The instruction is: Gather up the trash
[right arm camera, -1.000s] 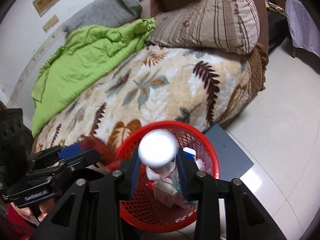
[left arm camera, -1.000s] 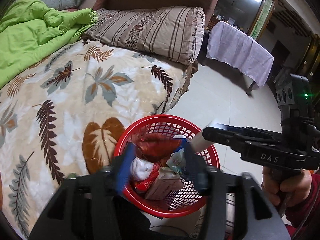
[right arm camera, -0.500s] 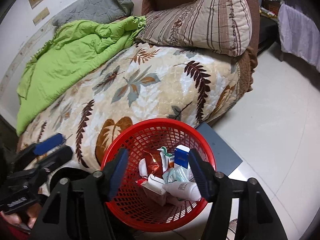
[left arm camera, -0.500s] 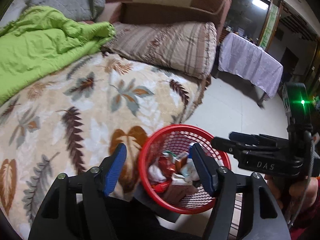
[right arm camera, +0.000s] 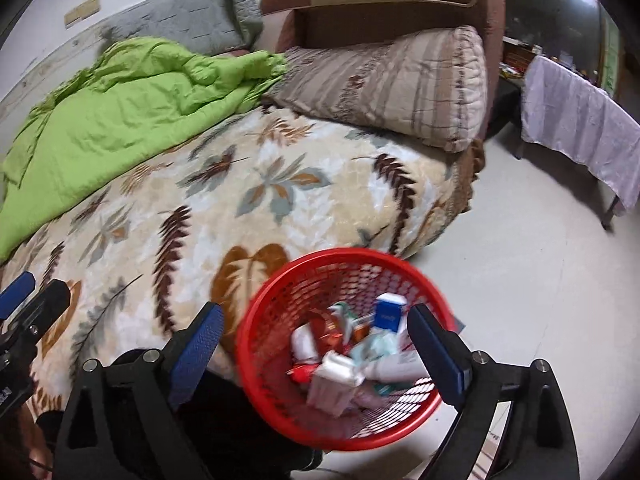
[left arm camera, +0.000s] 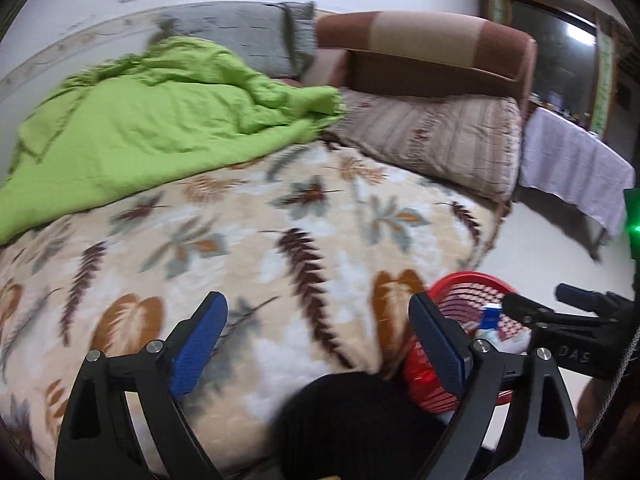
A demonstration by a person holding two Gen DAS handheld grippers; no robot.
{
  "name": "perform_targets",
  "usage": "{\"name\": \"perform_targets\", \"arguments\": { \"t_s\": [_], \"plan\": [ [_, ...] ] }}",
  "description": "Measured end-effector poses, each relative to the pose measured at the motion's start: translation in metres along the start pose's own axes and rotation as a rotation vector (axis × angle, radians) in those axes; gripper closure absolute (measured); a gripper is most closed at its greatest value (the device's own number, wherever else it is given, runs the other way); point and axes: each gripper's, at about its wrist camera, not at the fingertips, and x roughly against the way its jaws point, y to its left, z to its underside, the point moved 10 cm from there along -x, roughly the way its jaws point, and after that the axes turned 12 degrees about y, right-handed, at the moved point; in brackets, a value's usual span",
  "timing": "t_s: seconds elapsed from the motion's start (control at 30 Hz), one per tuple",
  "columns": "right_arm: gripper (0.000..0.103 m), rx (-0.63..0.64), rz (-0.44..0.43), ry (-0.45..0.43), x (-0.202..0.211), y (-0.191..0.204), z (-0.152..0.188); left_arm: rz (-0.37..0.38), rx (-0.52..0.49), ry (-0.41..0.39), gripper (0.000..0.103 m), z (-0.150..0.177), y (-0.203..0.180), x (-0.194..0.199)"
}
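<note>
Trash (right arm camera: 352, 356) lies in the red basket (right arm camera: 280, 300), which stands on the floor just beside the edge of the bed (right arm camera: 280, 184). I can see a blue and white small box (right arm camera: 388, 312), a white tube (right arm camera: 396, 368), a white flat pack (right arm camera: 336, 376) and some red wrappers. The tube lies on its side, with its long axis about level and running across the basket toward the right in the right wrist view. The small box stands nearly upright, its long axis pointing up. The basket opens upward.

The right gripper (right arm camera: 316, 356) hangs above the basket; its jaws are opening and they hold nothing. The left gripper (left arm camera: 320, 344) is over the leaf-pattern blanket (left arm camera: 280, 240); its jaws are also opening, with nothing between them.

I judge that the task is nearly finished or finished. On the blanket, the green quilt (left arm camera: 160, 120) and the visible floor I find no more trash, but blur and the grippers hide some places.
</note>
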Motion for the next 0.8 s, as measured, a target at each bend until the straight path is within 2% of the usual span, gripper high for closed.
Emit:
{"name": "perform_targets", "arguments": {
  "t_s": [0.13,0.3,0.8],
  "plan": [
    [0.008,0.069,0.029,-0.014,0.006,0.018,0.010,-0.087,0.054,-0.006,0.009,0.018,0.031,0.006],
    [0.008,0.083,0.038,-0.060,0.018,0.023,0.010,-0.162,0.051,-0.018,0.008,0.027,0.043,0.010],
    [0.008,0.107,0.064,-0.121,0.035,0.023,0.008,-0.170,0.093,-0.031,0.007,0.024,0.044,0.016]
  ]
}}
